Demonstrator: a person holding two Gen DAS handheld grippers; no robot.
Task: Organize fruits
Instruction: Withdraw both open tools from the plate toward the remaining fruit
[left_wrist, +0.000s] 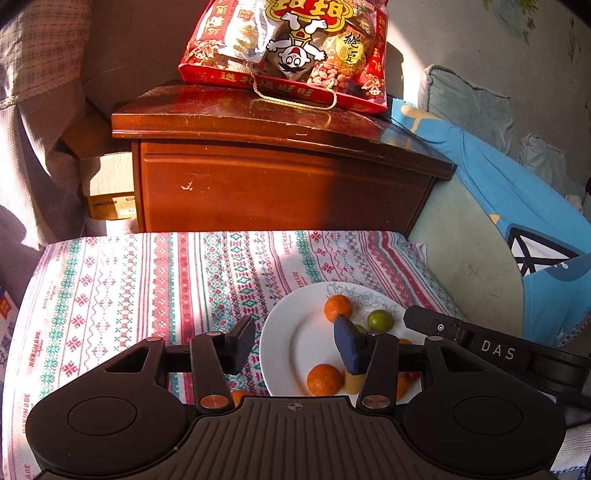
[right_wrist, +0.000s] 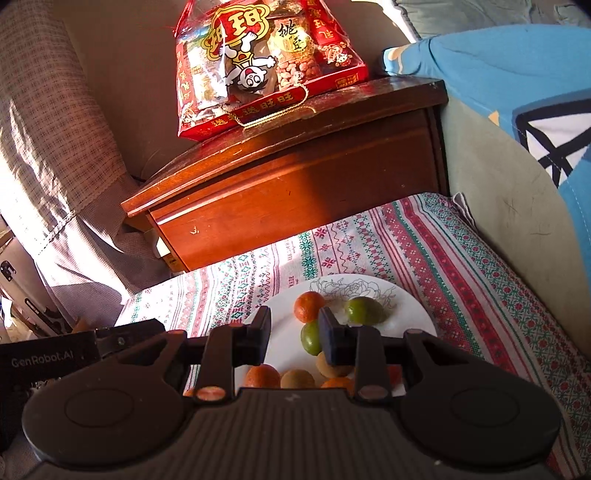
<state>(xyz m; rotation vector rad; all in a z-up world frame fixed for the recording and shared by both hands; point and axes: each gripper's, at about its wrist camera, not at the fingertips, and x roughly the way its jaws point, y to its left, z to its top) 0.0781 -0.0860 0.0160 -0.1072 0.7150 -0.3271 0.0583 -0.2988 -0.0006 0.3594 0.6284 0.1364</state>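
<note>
A white plate (left_wrist: 295, 343) with a flower drawing sits on the patterned cloth and holds several small orange and green fruits. In the left wrist view I see an orange fruit (left_wrist: 337, 308), a green one (left_wrist: 380, 321) and another orange one (left_wrist: 324, 379). My left gripper (left_wrist: 295, 343) is open above the plate's left part, holding nothing. In the right wrist view the plate (right_wrist: 413, 306) holds an orange fruit (right_wrist: 309, 305) and green ones (right_wrist: 364, 311) (right_wrist: 310, 338). My right gripper (right_wrist: 293, 334) is open over the plate, empty. One orange fruit (left_wrist: 238, 397) lies off the plate, on the cloth.
A wooden cabinet (left_wrist: 273, 184) stands behind the cloth-covered surface (left_wrist: 129, 280), with a red snack bag (left_wrist: 288, 48) on top. A blue cushion (left_wrist: 517, 206) lies to the right, a curtain (left_wrist: 33, 147) to the left. The right gripper's body (left_wrist: 491, 347) shows at right.
</note>
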